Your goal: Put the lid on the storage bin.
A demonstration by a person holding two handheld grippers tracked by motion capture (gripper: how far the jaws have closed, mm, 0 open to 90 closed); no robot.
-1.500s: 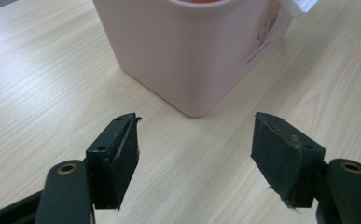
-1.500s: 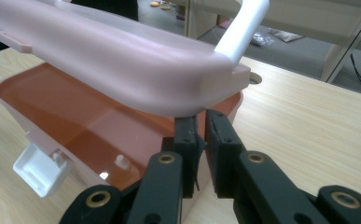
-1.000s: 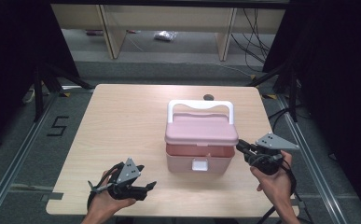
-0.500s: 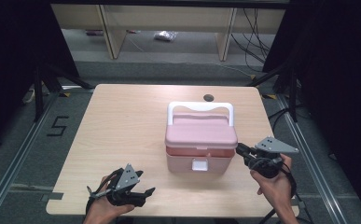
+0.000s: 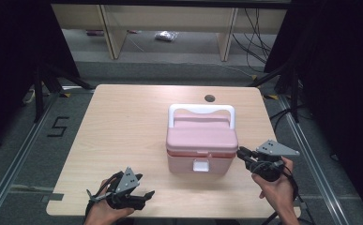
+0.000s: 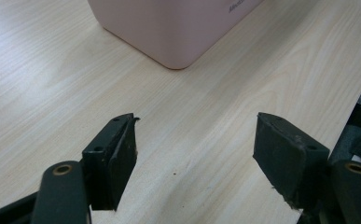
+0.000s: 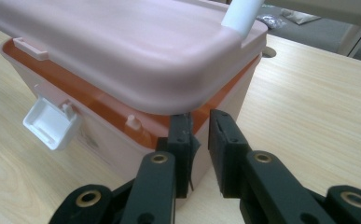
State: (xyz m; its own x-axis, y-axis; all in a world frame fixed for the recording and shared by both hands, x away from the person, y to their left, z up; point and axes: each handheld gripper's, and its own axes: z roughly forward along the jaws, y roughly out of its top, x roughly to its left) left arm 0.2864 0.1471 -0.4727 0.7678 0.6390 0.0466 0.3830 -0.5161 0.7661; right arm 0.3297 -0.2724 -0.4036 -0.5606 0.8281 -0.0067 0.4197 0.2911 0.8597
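One painted "5" [image 5: 58, 127] marks the floor left of the table [image 5: 123, 122].

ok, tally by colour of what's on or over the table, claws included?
Pink: 1, the lidded box, whose lid is slightly lifted over an orange rim
White: 2, the box's handle and its front latch
Black: 2, the left claw, open, and the right claw, jaws narrowly apart at the box's corner
Total: 5
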